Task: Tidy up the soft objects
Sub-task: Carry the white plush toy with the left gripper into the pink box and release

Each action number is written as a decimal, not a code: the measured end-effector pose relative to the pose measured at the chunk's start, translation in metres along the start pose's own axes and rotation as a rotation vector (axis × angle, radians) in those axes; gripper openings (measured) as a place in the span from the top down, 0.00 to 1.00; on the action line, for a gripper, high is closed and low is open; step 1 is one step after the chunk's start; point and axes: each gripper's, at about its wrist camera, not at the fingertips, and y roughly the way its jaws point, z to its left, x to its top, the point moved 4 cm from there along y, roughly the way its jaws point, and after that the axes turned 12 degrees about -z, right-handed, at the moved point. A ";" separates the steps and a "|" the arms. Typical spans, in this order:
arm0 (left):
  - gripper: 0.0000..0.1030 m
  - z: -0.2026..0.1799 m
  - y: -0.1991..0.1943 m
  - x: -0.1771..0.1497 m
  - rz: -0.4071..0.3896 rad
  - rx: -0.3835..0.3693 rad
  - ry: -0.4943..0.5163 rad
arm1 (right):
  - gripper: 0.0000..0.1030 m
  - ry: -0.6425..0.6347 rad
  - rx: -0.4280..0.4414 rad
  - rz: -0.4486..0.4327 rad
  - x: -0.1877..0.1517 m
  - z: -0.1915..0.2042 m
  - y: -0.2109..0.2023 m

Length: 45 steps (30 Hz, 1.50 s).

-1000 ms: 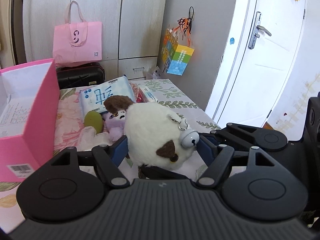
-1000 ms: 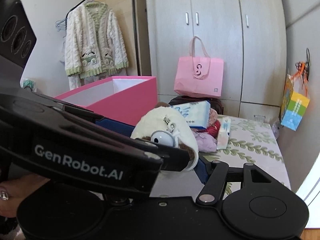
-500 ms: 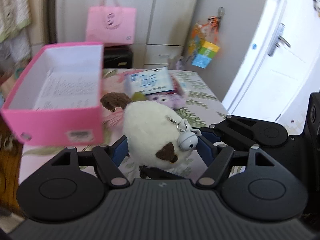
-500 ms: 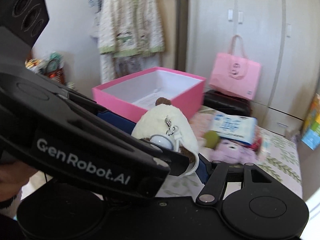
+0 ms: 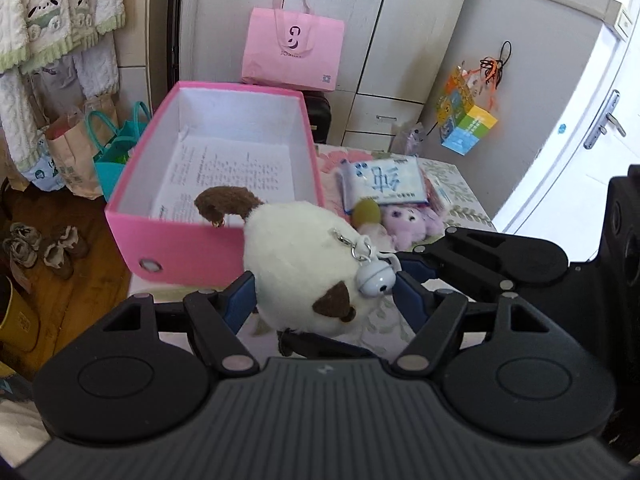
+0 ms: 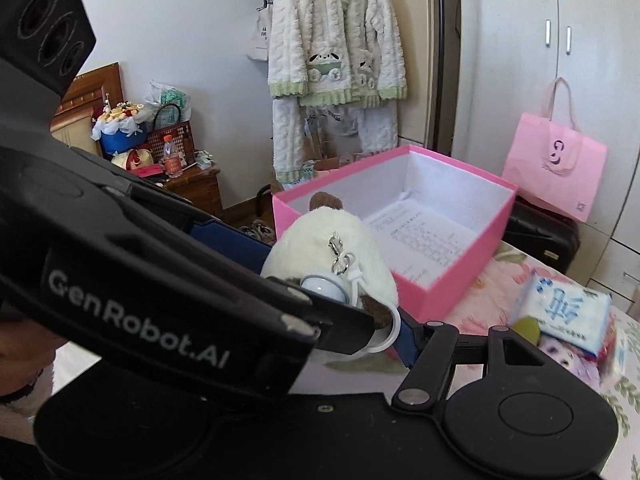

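My left gripper (image 5: 320, 300) is shut on a white plush toy (image 5: 296, 264) with brown ears and a white bell (image 5: 374, 278). It holds the toy above the table, just in front of the open pink box (image 5: 176, 248). The toy also shows in the right wrist view (image 6: 332, 240), with the left gripper's body across that view. Of my right gripper only the right finger (image 6: 406, 334) shows, close beside the toy; the left gripper hides the rest. The pink box (image 6: 452, 280) has a printed sheet on its floor.
On the flowered table (image 5: 460, 196) lie a blue-white tissue pack (image 5: 384, 180), an olive ball (image 5: 366, 212) and a purple plush (image 5: 408, 220). A pink bag (image 5: 294, 54) on a black suitcase stands behind. Shoes and bags sit on the floor at left.
Both grippers swung left and rose with the plush toy. The pink box moved from the left edge to the middle of the views, and its inside now shows.
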 end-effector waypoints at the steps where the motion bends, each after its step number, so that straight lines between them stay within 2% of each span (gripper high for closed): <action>1: 0.30 0.003 0.003 0.006 0.007 -0.003 -0.002 | 0.32 0.005 0.004 0.000 0.006 -0.002 0.004; 9: 0.30 0.022 0.046 0.062 -0.006 -0.043 0.011 | 0.31 0.004 -0.019 -0.008 0.048 -0.033 0.042; 14: 0.30 0.041 0.090 0.085 -0.007 -0.060 -0.017 | 0.30 -0.008 -0.043 0.021 0.064 -0.061 0.077; 22: 0.30 0.077 0.169 0.102 0.000 -0.064 -0.069 | 0.30 0.059 -0.036 0.122 0.067 -0.117 0.156; 29: 0.30 0.096 0.216 0.104 0.032 -0.077 -0.159 | 0.31 0.030 -0.068 0.196 0.064 -0.141 0.197; 39: 0.33 0.107 0.239 0.095 0.080 -0.061 -0.195 | 0.30 -0.090 -0.095 0.262 0.055 -0.147 0.222; 42: 0.30 0.101 0.230 0.098 0.036 -0.028 -0.132 | 0.28 -0.125 -0.119 0.267 0.053 -0.146 0.224; 45: 0.26 0.095 0.204 0.104 -0.045 -0.006 -0.063 | 0.22 -0.085 -0.109 0.245 0.058 -0.147 0.215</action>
